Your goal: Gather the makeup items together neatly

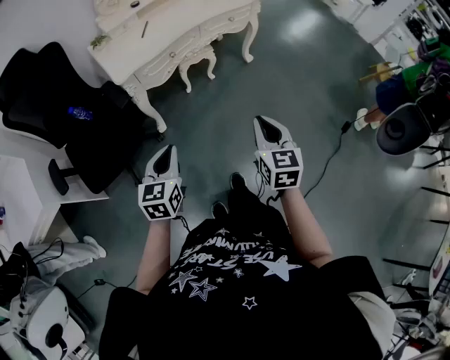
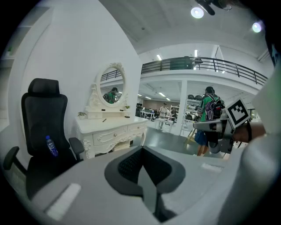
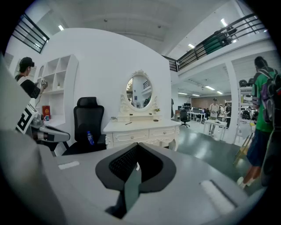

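The white dressing table (image 1: 184, 27) stands across the floor, well ahead of both grippers. A thin dark stick (image 1: 145, 28) lies on its top, and a small dark item (image 1: 133, 4) sits at its back edge; other makeup items are too small to tell. The same table (image 2: 112, 131) (image 3: 140, 131) shows in both gripper views below an oval mirror (image 3: 139, 91). My left gripper (image 1: 164, 160) (image 2: 142, 151) is shut and empty, held at waist height. My right gripper (image 1: 269, 126) (image 3: 137, 148) is also shut with nothing in it.
A black office chair (image 1: 79, 133) with a blue bottle (image 1: 79, 112) on its seat stands left of the table. A white stool (image 1: 197, 60) sits under the table. A cable (image 1: 330, 158) runs over the floor at right. A person in green (image 3: 263, 101) stands at the right.
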A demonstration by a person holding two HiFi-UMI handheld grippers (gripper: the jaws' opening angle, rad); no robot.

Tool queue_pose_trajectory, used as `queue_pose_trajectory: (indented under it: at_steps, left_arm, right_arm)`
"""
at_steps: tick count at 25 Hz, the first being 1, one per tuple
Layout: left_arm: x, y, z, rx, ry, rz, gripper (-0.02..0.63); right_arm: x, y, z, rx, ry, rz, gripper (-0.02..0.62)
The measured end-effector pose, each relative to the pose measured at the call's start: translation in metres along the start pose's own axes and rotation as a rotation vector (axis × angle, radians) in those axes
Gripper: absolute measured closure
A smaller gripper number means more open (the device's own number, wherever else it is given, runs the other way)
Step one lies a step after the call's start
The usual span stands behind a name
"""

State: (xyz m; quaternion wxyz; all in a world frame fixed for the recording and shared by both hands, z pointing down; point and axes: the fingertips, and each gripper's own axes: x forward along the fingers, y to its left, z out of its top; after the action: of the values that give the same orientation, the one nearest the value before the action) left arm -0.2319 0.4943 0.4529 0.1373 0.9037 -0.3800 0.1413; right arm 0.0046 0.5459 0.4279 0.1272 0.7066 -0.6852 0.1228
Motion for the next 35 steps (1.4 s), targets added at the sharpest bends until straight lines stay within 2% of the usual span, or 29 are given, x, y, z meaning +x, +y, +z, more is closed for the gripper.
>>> queue_pose_trajectory:
  at_steps: [7,13,19,23,24,29,32,35]
  left_arm:
    - [-0.002,0.001,0.003,0.002,-0.009,-0.006,0.606]
    - [-0.009,-0.016,0.02,0.09,-0.044,-0.028,0.606]
    - [-0.02,-0.01,0.0,0.045,-0.02,-0.019,0.606]
    - [-0.025,-0.009,-0.009,0.043,-0.004,-0.017,0.606]
    - [-0.025,-0.008,-0.008,0.037,-0.008,-0.01,0.606]
    - [-0.017,0.002,0.0,0.013,-0.019,0.013,0.606]
    - [-0.005,0.006,0.0,0.008,0.0,0.033,0.606]
    - [0.014,0.01,0.0,-0.007,0.021,0.061,0.606]
  right_arm:
    - [-0.006,0.002,0.0,-0.006,-0.009,-0.019,0.566]
    - [-0.013,-0.004,0.009,0.0,-0.023,-0.021,0.566]
    - [-0.017,0.006,0.005,0.013,-0.033,-0.015,0.565]
    - [-0.019,0.01,-0.001,0.048,-0.026,0.012,0.562]
    - [-0.018,0.01,-0.002,0.053,-0.018,0.026,0.553]
    - [0.002,0.01,-0.003,0.094,0.016,0.073,0.328]
    - [0.022,0.004,-0.005,0.118,0.033,0.097,0.274]
    - [0.05,-0.009,-0.011,0.136,0.054,0.12,0.253]
